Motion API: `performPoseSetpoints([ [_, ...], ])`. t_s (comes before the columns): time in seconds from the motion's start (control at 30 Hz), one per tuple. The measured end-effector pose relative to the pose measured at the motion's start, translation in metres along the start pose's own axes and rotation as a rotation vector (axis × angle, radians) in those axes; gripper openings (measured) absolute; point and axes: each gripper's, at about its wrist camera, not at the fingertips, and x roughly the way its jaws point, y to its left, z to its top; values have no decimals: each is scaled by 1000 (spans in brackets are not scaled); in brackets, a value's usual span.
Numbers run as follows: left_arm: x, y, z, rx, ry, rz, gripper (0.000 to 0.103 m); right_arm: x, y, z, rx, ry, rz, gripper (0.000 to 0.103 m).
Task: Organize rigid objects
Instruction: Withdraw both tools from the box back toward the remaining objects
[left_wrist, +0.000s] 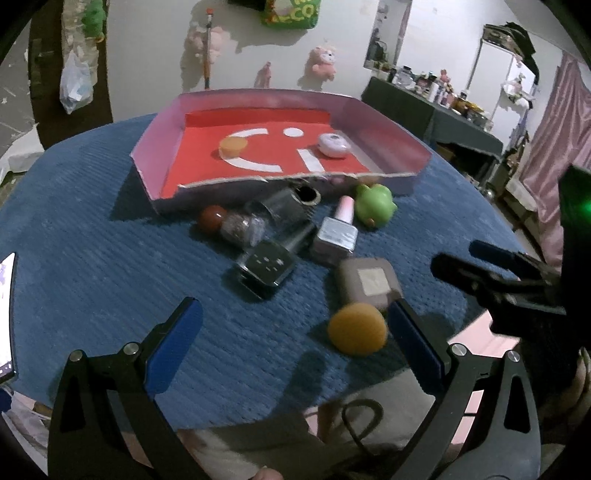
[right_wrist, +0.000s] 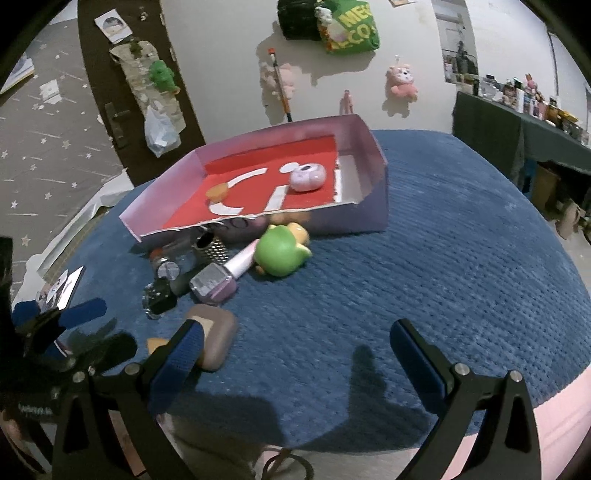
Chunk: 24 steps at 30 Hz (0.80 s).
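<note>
A pink box with a red floor (left_wrist: 343, 110) (right_wrist: 373, 147) sits on the blue cloth and holds an orange cap (left_wrist: 232, 146) and a white-purple round case (left_wrist: 333, 144) (right_wrist: 307, 177). In front lie a green frog toy (left_wrist: 375, 205) (right_wrist: 282, 254), a nail polish bottle (left_wrist: 336, 234) (right_wrist: 216, 282), a black square bottle (left_wrist: 266, 266), a taupe case (left_wrist: 369, 282) (right_wrist: 218, 332), a spice jar (left_wrist: 236, 225) and an orange ball (left_wrist: 357, 328). My left gripper (left_wrist: 295, 332) is open, the ball by its right finger. My right gripper (right_wrist: 295, 350) is open and empty.
A phone (left_wrist: 7, 317) (right_wrist: 62, 288) lies at the cloth's left edge. A dark table with clutter (left_wrist: 443, 107) stands at the right. Soft toys hang on the back wall. The right gripper shows in the left wrist view (left_wrist: 491, 269).
</note>
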Motion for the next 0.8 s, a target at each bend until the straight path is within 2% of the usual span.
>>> performPoseSetpoints([
  [0.17,13,-13,-8,26,42,-18,102,0,-7,-3,15,4,-11,103],
  [0.3,26,-18,-14,48,66,16,102,1,-6,-4,9,9,-8,103],
  [0.63,23,10,-19,2,14,119,102,5,8,-10,-49,21,21,103],
  [0.8,23,21,-21,-14,0,134,101,10,19,-13,-82,36,48,103],
])
